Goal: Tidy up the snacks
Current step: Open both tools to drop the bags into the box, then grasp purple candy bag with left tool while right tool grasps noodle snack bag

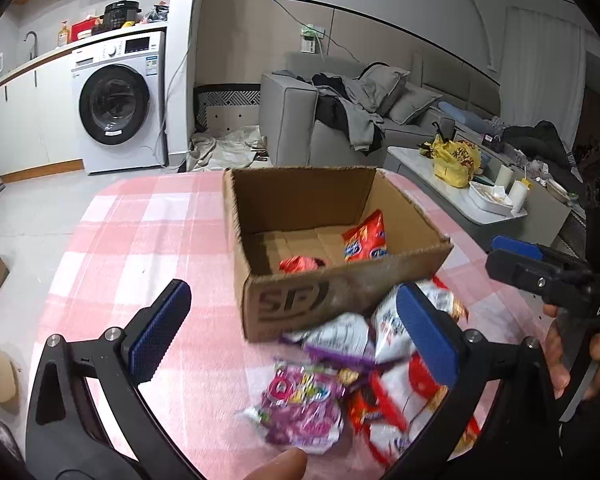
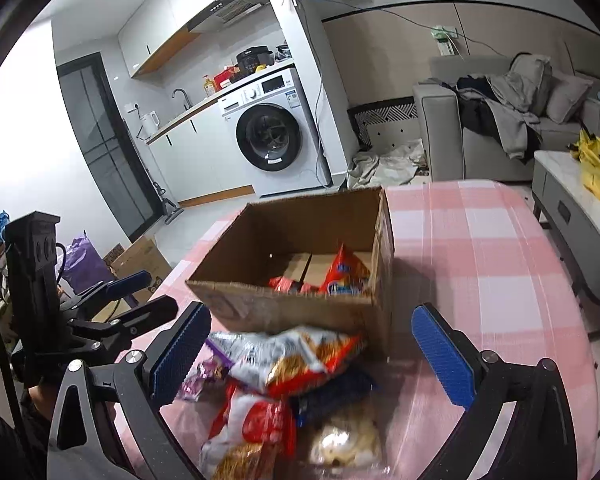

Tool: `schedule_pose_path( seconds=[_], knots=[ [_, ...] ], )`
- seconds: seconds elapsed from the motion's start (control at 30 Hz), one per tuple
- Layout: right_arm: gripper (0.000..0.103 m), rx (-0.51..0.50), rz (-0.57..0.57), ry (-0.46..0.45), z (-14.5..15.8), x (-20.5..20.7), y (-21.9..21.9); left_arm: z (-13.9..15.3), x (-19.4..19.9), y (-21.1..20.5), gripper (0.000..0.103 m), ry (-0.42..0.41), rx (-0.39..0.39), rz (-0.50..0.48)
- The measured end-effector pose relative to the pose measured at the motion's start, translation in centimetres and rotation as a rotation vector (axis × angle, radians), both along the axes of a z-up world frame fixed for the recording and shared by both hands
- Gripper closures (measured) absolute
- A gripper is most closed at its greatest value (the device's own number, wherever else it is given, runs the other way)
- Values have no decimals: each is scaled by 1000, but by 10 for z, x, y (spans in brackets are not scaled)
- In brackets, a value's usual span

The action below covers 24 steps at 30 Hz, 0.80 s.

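Note:
An open cardboard box (image 1: pixel 300 192) (image 2: pixel 300 224) stands on the pink checked table (image 1: pixel 140 240) (image 2: pixel 480 260). Inside it lie a red snack packet (image 1: pixel 366 238) (image 2: pixel 346 274) and a smaller red packet (image 1: pixel 300 264). Loose packets are piled in front of the box: a purple candy bag (image 1: pixel 304 404), a white packet (image 1: pixel 340 336), a white and orange bag (image 2: pixel 288 356), a red and white bag (image 2: pixel 252 428). My left gripper (image 1: pixel 292 296) stands open over the pile with nothing between its pads. My right gripper (image 2: pixel 312 314) is open above the pile too, empty.
Each gripper shows in the other's view, the right gripper (image 1: pixel 516 256) at the right edge and the left gripper (image 2: pixel 140 292) at the left. A washing machine (image 1: pixel 116 104), a grey sofa (image 1: pixel 340 112) and a low table (image 1: pixel 460 196) stand beyond. A floor carton (image 2: pixel 140 260) sits left.

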State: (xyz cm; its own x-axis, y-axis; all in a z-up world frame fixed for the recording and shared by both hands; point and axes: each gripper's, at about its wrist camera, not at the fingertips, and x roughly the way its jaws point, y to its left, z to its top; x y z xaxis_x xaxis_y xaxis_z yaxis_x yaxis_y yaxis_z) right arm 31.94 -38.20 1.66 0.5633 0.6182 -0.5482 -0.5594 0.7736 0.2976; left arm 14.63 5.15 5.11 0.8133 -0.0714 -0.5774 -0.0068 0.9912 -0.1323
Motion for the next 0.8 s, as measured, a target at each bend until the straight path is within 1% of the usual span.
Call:
schedule_pose_path(
  seconds=[0.17, 0.27, 0.37, 0.53, 0.6, 0.73, 0.8],
  knots=[
    [0, -23, -28, 13, -9, -16, -8, -8, -33, 5, 1, 8, 10, 16],
    [0, -12, -30, 40, -15, -25, -12, -17, -48, 4, 1, 25, 3, 20],
    [0, 18, -22, 38, -19, -36, -15, -25, -65, 3, 1, 24, -1, 19],
    [0, -9, -10, 54, -28, -51, -11, -37, -80, 0, 1, 53, -15, 19],
    [0, -14, 4, 64, -32, -55, -9, -37, -79, -4, 1, 69, 0, 25],
    [0, -32, 32, 95, -44, -64, -2, -37, -84, -10, 1, 72, 3, 8],
    [0, -39, 38, 95, -48, -69, 0, -38, -85, -11, 1, 76, 4, -1]
  ],
)
